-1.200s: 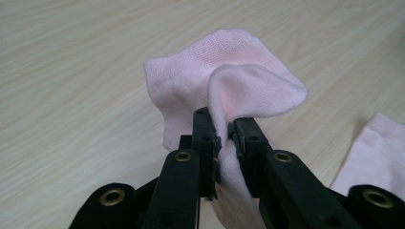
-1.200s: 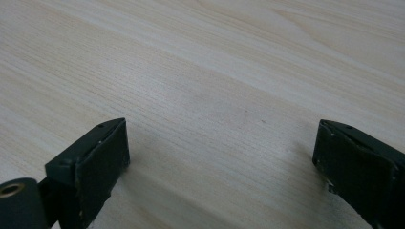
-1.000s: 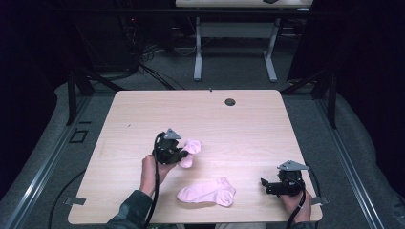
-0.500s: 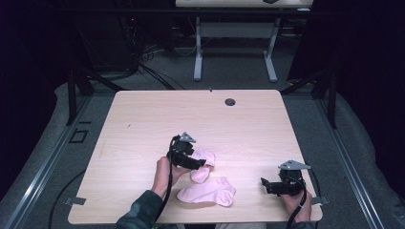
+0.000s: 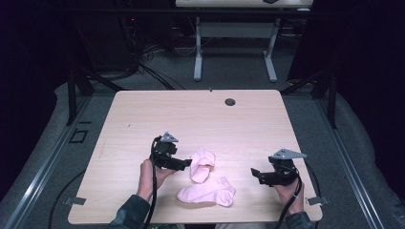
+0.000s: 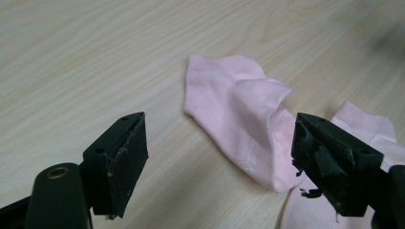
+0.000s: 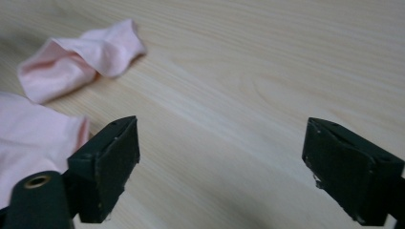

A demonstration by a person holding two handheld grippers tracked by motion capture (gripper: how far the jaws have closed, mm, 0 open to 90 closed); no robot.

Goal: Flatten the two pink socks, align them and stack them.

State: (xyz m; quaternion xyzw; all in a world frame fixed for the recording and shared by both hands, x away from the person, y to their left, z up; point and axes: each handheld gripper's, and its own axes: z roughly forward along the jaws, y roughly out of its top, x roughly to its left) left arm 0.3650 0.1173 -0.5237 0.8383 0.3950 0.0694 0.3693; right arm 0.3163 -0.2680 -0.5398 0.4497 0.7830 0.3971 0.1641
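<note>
Two pink ankle socks lie near the table's front edge. The crumpled sock (image 5: pixel 202 164) rests just above the flatter sock (image 5: pixel 208 192), their ends touching. My left gripper (image 5: pixel 189 163) stands open right beside the crumpled sock's left edge. In the left gripper view that sock (image 6: pixel 239 114) lies loose on the wood between the spread jaws of the left gripper (image 6: pixel 219 136), and the flatter sock (image 6: pixel 365 126) shows behind the right jaw. My right gripper (image 5: pixel 255 174) hovers open and holds nothing, to the right of both socks. From the right gripper (image 7: pixel 222 138), the crumpled sock (image 7: pixel 79 57) and the flatter sock (image 7: pixel 33 133) show at the left.
The light wooden table (image 5: pixel 200 119) has a round cable hole (image 5: pixel 230 101) near its far edge. Black cables trail from both grippers over the front edge. Dark floor, cables and another table's legs (image 5: pixel 197 52) lie beyond.
The left gripper carried the crumpled sock right and toward the front, set it down touching the other sock, opened and drew back slightly left. The right gripper stayed put.
</note>
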